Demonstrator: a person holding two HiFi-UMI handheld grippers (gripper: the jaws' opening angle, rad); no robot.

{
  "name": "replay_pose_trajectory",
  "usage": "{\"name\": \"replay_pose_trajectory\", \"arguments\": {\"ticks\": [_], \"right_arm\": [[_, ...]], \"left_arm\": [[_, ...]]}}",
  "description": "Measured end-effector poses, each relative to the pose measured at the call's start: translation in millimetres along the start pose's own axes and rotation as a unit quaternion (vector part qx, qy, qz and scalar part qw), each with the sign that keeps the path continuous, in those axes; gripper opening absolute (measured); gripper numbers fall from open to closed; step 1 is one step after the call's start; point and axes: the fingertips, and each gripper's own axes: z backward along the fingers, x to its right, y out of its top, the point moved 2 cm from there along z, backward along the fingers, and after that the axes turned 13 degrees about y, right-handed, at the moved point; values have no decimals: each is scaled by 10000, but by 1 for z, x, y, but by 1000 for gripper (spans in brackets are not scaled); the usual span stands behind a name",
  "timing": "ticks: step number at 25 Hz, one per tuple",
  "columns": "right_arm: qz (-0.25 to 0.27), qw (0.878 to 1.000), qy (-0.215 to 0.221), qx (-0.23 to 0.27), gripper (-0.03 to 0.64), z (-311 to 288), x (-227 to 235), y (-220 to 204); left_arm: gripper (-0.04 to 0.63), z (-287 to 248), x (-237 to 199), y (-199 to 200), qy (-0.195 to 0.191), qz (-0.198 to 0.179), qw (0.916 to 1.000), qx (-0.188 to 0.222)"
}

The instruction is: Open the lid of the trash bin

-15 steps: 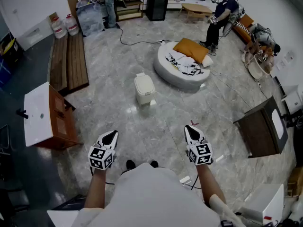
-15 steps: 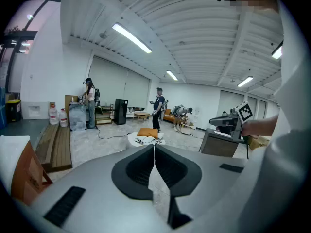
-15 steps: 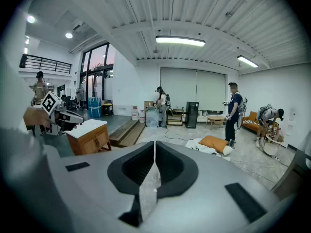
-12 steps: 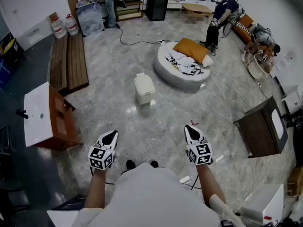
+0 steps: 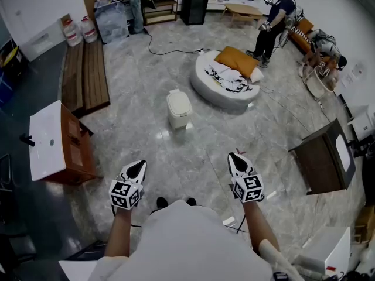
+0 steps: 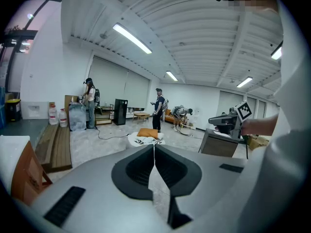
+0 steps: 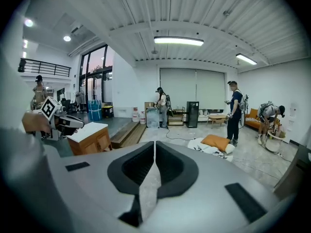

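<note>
Little has changed: the left gripper [image 5: 135, 169] and right gripper [image 5: 236, 161] stay held low, both closed on nothing. The bin [image 5: 179, 109] stands well ahead on the floor [image 5: 199, 151], lid [image 5: 178, 102] down, so the approach seems not yet begun.

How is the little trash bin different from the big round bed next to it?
The trash bin is small, boxy and upright; the round bed is wide and low. The trash bin's lid is shut with nothing on it; the round bed carries an orange pillow. Both are pale and sit on the floor.
</note>
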Motion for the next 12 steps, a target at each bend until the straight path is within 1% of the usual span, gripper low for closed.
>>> {"name": "replay_pose_trajectory", "arguments": {"ticks": [3, 12], "right_arm": [[-111, 9999, 47, 34, 35, -4, -7, 0], [70, 10000, 67, -14, 37, -16, -35, 5]], "left_arm": [[21, 2, -4, 0, -5, 5, 10000, 6], [21, 10, -28, -3, -26, 79, 9999, 74]]}}
